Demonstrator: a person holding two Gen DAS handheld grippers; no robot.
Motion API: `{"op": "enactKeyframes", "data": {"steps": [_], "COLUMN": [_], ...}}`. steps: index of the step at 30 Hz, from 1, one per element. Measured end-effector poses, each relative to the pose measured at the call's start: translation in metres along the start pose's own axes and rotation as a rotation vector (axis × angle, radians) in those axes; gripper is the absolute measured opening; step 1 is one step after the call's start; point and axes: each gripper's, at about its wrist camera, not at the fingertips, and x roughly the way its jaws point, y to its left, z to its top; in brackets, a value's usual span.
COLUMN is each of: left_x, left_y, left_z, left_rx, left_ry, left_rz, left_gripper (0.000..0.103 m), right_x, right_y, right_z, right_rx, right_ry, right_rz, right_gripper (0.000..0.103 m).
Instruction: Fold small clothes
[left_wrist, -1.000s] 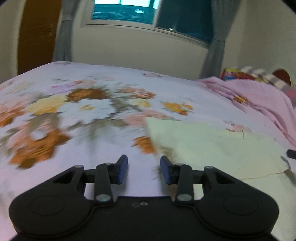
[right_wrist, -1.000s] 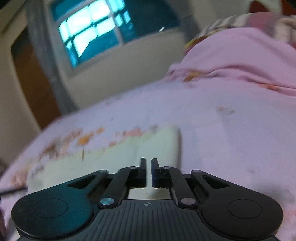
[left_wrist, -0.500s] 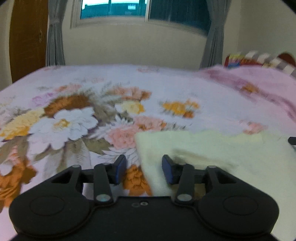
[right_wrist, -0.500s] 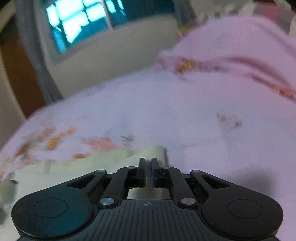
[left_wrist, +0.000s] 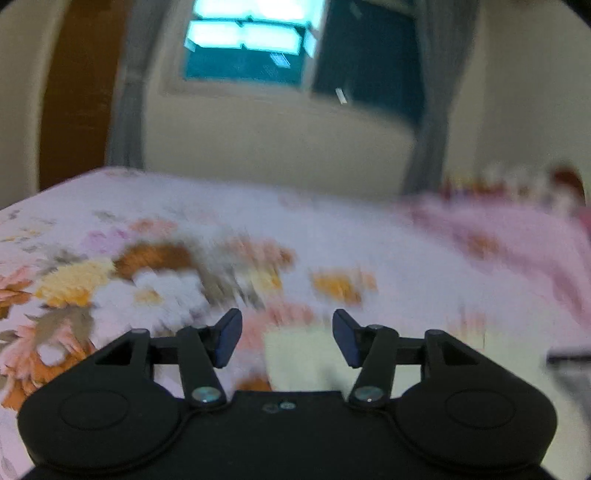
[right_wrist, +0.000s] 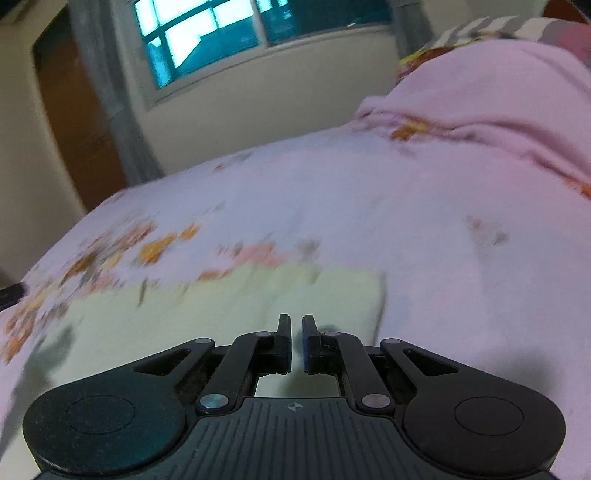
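Note:
A pale yellow cloth (right_wrist: 184, 317) lies flat on the flowered bedsheet (right_wrist: 369, 206). In the left wrist view only its near-left corner (left_wrist: 299, 362) shows, low between the fingers. My left gripper (left_wrist: 287, 341) hovers above that corner; its jaws are opening and nothing is between them. My right gripper (right_wrist: 296, 325) is shut over the cloth's right part, a little in from its right edge, with no fabric seen between the pads. Both views are blurred by motion.
A bunched pink quilt (right_wrist: 498, 96) rises at the right of the bed, with a striped pillow (right_wrist: 491, 26) behind it. Beyond the bed's far edge stand a wall, a curtained window (left_wrist: 251, 48) and a brown door (left_wrist: 77, 92).
The left gripper's jaws have spread wider and it has lifted, so the cloth corner sits lower in its view. The right gripper, still shut, has shifted over the cloth, and more fabric shows.

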Motion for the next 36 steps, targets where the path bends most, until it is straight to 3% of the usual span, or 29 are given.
{"op": "enactKeyframes", "data": {"steps": [2,3,5,6,8,10,13,18,21,22,23,24,25,26,31,33,35,36], "left_x": [0.027,0.035,0.024,0.014,-0.020,-0.066,-0.137,-0.229,-0.262,-0.270,-0.273,-0.276,-0.278,-0.278,-0.264,-0.256,-0.249,-0.248], "left_y": [-0.012,-0.009,0.012,0.021,0.029,0.036,0.042,0.050,0.050,0.051,0.054,0.056,0.059,0.063,0.077,0.079,0.083,0.083], "left_z": [-0.020,-0.031,-0.037,-0.033,-0.028,-0.032,-0.056,-0.119,-0.153,-0.162,-0.169,-0.175,-0.179,-0.184,-0.194,-0.199,-0.203,-0.207], "left_rx": [0.114,0.142,0.074,0.033,0.039,0.047,0.042,-0.020,-0.041,-0.063,-0.089,-0.121,-0.148,-0.182,-0.351,-0.386,-0.430,-0.453], "left_ry": [0.179,0.237,0.220,0.236,0.215,0.163,0.151,0.264,0.329,0.343,0.356,0.364,0.372,0.389,0.450,0.465,0.458,0.455], "left_rz": [0.041,0.055,0.044,0.066,0.092,0.015,-0.090,-0.272,-0.302,-0.315,-0.325,-0.338,-0.353,-0.375,-0.526,-0.540,-0.565,-0.573], "left_gripper": [0.057,0.059,0.060,0.056,0.055,0.056,0.056,0.055,0.053,0.053,0.048,0.036,0.031,0.031,0.031,0.031,0.031,0.031], "right_x": [0.009,0.004,-0.010,-0.020,-0.061,-0.111,-0.186,-0.276,-0.313,-0.322,-0.331,-0.337,-0.344,-0.346,-0.349,-0.345,-0.340,-0.339], "right_y": [-0.001,-0.006,-0.016,-0.025,-0.033,-0.027,-0.027,-0.019,-0.010,-0.008,-0.004,0.001,0.004,0.004,0.005,0.003,-0.001,-0.004], "right_z": [-0.012,-0.015,-0.015,-0.015,-0.020,-0.035,-0.079,-0.162,-0.200,-0.211,-0.222,-0.228,-0.234,-0.236,-0.243,-0.246,-0.250,-0.251], "right_rx": [-0.040,-0.048,-0.025,0.008,0.053,0.019,0.067,0.227,0.303,0.327,0.351,0.362,0.373,0.387,0.467,0.489,0.512,0.534], "right_ry": [0.077,0.073,0.107,0.125,0.094,0.032,0.013,0.056,0.092,0.101,0.104,0.102,0.085,0.074,0.090,0.111,0.134,0.133], "right_rz": [-0.063,-0.081,-0.240,-0.253,-0.179,-0.113,-0.028,0.049,0.065,0.076,0.092,0.091,0.085,0.104,0.195,0.211,0.209,0.212], "right_gripper": [0.005,0.005,0.008,0.008,0.008,0.008,0.008,0.008,0.010,0.014,0.037,0.073,0.083,0.084,0.083,0.063,0.049,0.047]}}
